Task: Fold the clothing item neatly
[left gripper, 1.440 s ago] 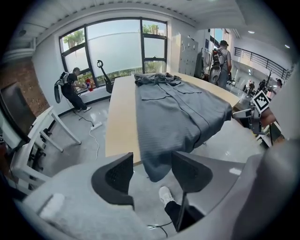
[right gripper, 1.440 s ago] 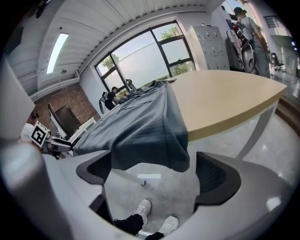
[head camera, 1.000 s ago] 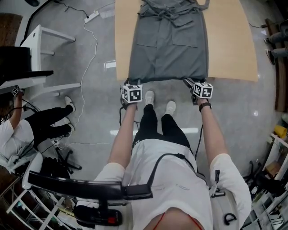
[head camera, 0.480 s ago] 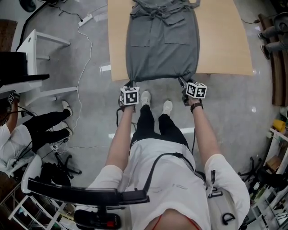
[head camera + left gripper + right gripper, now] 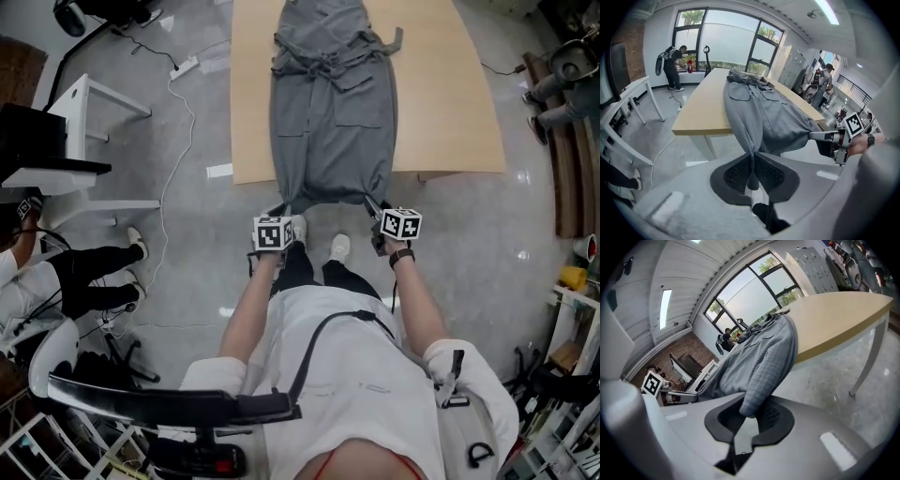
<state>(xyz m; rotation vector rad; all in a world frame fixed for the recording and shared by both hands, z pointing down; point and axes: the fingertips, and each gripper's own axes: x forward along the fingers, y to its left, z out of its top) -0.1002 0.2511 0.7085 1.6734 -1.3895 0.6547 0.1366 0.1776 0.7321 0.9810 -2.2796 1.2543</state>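
A long grey quilted garment (image 5: 333, 112) with a waist tie and two pockets lies lengthwise on the wooden table (image 5: 441, 103), its hem pulled off the near edge. My left gripper (image 5: 283, 208) holds the hem's left corner. Its jaws are closing, and the bunched cloth (image 5: 764, 117) is pinched between the pads (image 5: 752, 161). My right gripper (image 5: 368, 202) is shut on the hem's right corner. In the right gripper view a fold of the cloth (image 5: 759, 362) runs down between its jaws (image 5: 747, 416). Both grippers hang off the table, just before its near edge.
A white desk frame (image 5: 84, 141) and a floor cable (image 5: 178, 122) are at the left. A seated person (image 5: 56, 281) is at the far left. Chairs (image 5: 562, 84) stand to the right. Another person (image 5: 672, 65) stands by the window.
Both grippers have closed on the hem corners and drawn back from the table edge. The hem has gathered inward and come off the edge with them.
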